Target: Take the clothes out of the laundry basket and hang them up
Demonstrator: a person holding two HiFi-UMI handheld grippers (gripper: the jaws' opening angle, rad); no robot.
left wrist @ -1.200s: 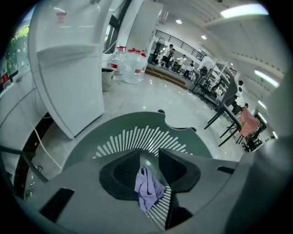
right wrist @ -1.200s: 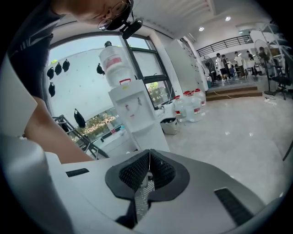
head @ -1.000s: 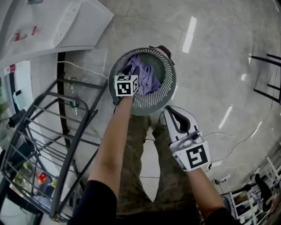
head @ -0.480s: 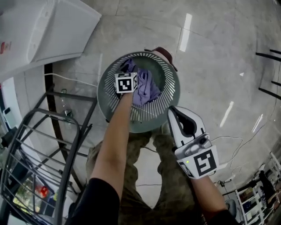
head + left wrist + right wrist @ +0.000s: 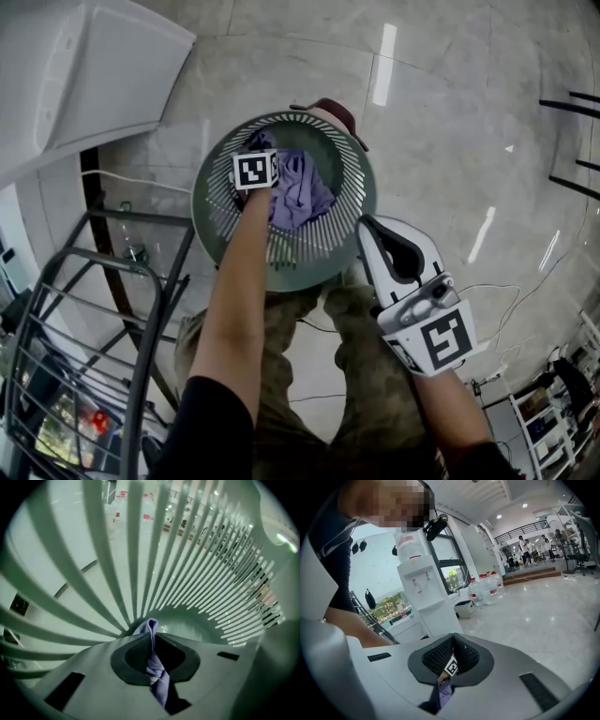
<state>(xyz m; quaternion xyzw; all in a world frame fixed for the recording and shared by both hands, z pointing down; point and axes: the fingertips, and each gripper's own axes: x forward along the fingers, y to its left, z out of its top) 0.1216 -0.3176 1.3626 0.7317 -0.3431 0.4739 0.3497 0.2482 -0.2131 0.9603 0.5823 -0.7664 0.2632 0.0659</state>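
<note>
A round green slatted laundry basket (image 5: 208,225) stands on the floor in front of the person's legs, with purple clothes (image 5: 306,190) inside. My left gripper (image 5: 151,626) reaches down into it; in the head view only its marker cube (image 5: 255,170) shows above the cloth. Its jaws are closing, and a fold of the purple garment (image 5: 154,667) is pinched between them. My right gripper (image 5: 367,228) hovers just outside the basket's near right rim, shut, with nothing in it.
A dark metal drying rack (image 5: 103,309) stands at the left. A white appliance (image 5: 84,75) is at the top left. Thin cables (image 5: 497,291) lie on the glossy floor at the right. A dark red object (image 5: 330,112) sits at the basket's far rim.
My left arm has pushed farther into the basket, down to the purple clothes. The right gripper has stayed beside the basket's near rim.
</note>
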